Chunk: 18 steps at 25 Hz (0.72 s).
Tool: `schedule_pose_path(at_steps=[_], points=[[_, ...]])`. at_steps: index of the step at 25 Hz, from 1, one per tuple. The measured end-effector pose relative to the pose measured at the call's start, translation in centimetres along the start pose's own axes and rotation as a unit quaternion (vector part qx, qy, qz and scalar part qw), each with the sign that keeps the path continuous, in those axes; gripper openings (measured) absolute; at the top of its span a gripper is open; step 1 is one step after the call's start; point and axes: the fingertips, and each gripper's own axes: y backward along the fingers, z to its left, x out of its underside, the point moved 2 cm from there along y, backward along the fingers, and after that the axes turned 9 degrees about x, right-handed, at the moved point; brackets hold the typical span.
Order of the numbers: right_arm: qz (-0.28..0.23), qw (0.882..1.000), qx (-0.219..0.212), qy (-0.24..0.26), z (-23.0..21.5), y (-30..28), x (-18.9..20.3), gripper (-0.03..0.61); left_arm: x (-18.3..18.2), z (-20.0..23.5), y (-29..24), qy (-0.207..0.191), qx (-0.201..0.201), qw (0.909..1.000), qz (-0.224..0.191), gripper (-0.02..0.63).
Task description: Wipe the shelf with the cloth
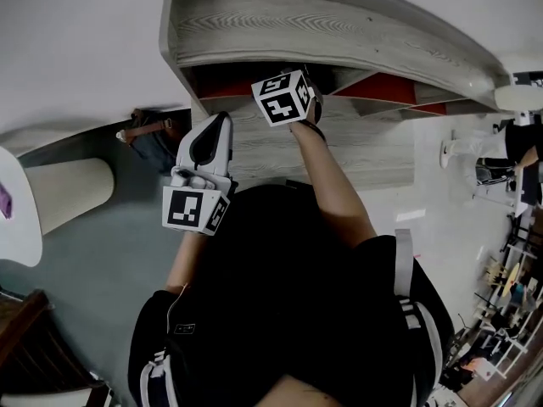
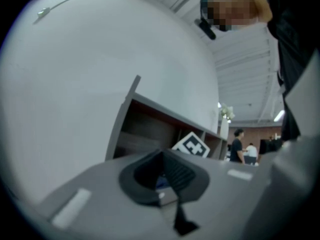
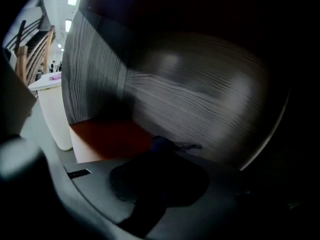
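The grey wood-grain shelf unit (image 1: 322, 24) with red inner panels stands against the white wall. My right gripper (image 1: 286, 97) reaches into a compartment; only its marker cube shows in the head view. In the right gripper view its jaws (image 3: 160, 156) are closed on a dark blue cloth (image 3: 162, 144), which is pressed against the grained shelf wall (image 3: 190, 94). My left gripper (image 1: 219, 124) hangs in front of the shelf's left end, its jaws together and pointing up, touching nothing. The left gripper view shows those closed jaws (image 2: 165, 184), the shelf (image 2: 150, 129) and the right cube (image 2: 191, 145).
A white cylindrical bin (image 1: 68, 192) and a white table edge (image 1: 17, 219) lie to the left. A brown bag (image 1: 153, 134) sits by the shelf's left side. A wooden chair (image 1: 25, 346) is at the lower left. People (image 2: 237, 144) stand far off.
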Motion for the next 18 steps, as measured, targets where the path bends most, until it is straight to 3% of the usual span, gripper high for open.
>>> schedule_pose_path(at_steps=[18], points=[[-0.055,0.984,-0.109,0.127,8.7,-0.7,-5.2,0.048,-0.1,0.6,4.7,0.002,-0.078,0.9969,-0.012,0.005]])
